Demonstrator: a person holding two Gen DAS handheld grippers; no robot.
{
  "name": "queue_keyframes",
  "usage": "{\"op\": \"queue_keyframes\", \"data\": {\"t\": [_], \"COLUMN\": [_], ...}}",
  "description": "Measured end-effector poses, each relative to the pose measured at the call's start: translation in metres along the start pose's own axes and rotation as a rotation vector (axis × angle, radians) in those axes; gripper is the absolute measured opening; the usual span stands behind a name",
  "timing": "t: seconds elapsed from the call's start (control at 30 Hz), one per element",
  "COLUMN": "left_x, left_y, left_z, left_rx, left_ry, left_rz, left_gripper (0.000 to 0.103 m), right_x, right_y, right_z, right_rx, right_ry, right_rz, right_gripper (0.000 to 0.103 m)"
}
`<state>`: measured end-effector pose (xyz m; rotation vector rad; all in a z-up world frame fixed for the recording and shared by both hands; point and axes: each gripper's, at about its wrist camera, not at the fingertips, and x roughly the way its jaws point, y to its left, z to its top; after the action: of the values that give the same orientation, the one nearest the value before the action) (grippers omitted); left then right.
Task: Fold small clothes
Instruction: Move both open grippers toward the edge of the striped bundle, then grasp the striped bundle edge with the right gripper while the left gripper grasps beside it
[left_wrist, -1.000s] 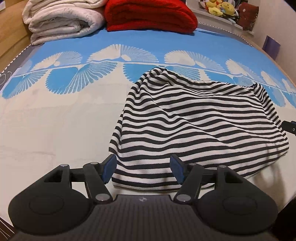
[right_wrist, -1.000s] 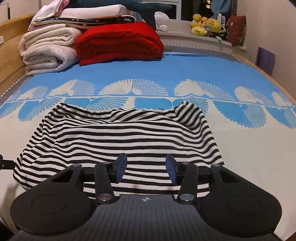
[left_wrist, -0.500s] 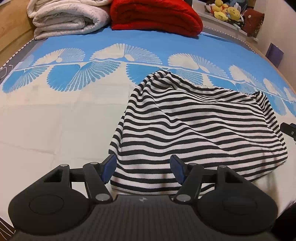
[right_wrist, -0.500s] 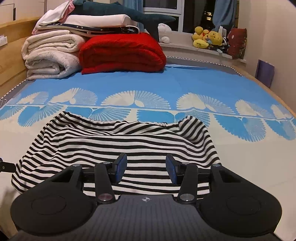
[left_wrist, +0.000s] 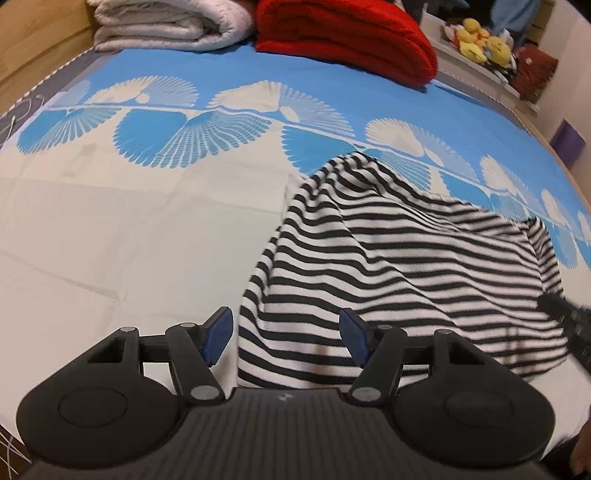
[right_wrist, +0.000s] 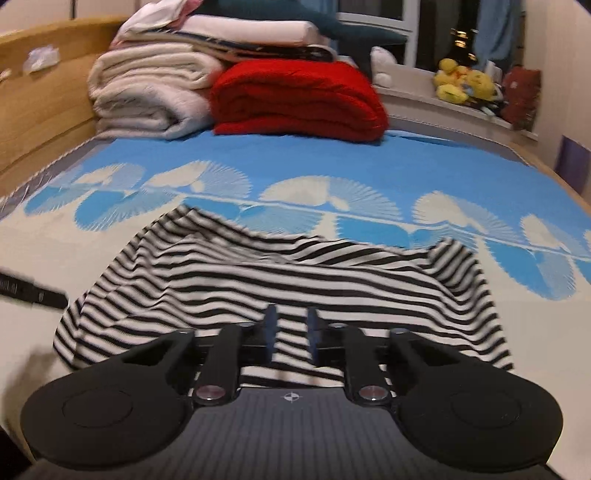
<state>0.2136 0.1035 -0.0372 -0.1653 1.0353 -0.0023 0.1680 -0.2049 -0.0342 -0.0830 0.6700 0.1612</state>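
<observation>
garment: striped top (left_wrist: 406, 280) lies rumpled on the bed (left_wrist: 110, 229), on the cream part just short of the blue fan band, well short of the red blanket (right_wrist: 295, 98) at the head end.
left gripper (left_wrist: 286, 334): I have its jaws wide apart, nothing pinched. One blue pad sits off the top's near left edge over bare sheet, the other over stripes; the edge runs between them.
right gripper (right_wrist: 290, 328): its jaws have just been closing and now stand narrow. Striped cloth shows in the gap, along the top's near hem. Can't tell if the pads actually bite fabric; image is blurred.
step, my read: taking the near hem at two points, to carry it toward the red blanket for a fold.
do it well: I'd confirm the right pinch holds cloth before lifting; if slack, reopen and go lower into the hem.
left next: shift inward off the bare sheet so both pads straddle the corner of the top, then close.
layers: grab both layers at the hem, else only the upper one travels and the fold bags.
lift: raise both hands together and level, keep the hem taut between them, lay it toward the far edge of the top.
risk: the top is puckered mid-body; uneven pull would skew the fold.
also in view: other gripper's dark tip at each frame's side, near the top's side edges.
</observation>
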Motion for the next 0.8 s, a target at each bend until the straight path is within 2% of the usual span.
{"op": "queue_keyframes", "data": {"t": [0.17,0.23,0.3,0.57,0.63,0.7,0.8], "left_x": [0.002,0.003,0.005,0.013,0.013,0.014,0.017], "left_y": [0.016,0.020,0.024,0.030,0.032,0.035,0.041], "left_z": [0.007,0.010,0.012,0.018,0.018,0.018,0.018], "left_rx": [-0.061,-0.075,-0.085,-0.110,-0.120,-0.128,-0.149], "left_ry": [0.009,0.008,0.011,0.026,0.029,0.034,0.049], "left_rz": [0.003,0.008,0.015,0.015,0.014,0.012,0.003], "left_gripper": [0.069,0.069,0.069,0.069,0.069,0.069,0.069], "right_x": [0.007,0.012,0.016,0.028,0.032,0.036,0.049], "right_y": [0.035,0.048,0.060,0.127,0.142,0.156,0.172], "right_z": [-0.005,-0.006,-0.007,-0.023,-0.031,-0.041,-0.056], "right_rx": [-0.131,-0.159,-0.177,-0.389,-0.445,-0.515,-0.598], "right_ry": [-0.016,0.009,0.031,0.024,0.018,0.009,0.034], "right_rz": [0.052,0.103,0.154,0.293,0.316,0.347,0.380], "right_gripper": [0.011,0.018,0.031,0.035,0.039,0.048,0.056]}}
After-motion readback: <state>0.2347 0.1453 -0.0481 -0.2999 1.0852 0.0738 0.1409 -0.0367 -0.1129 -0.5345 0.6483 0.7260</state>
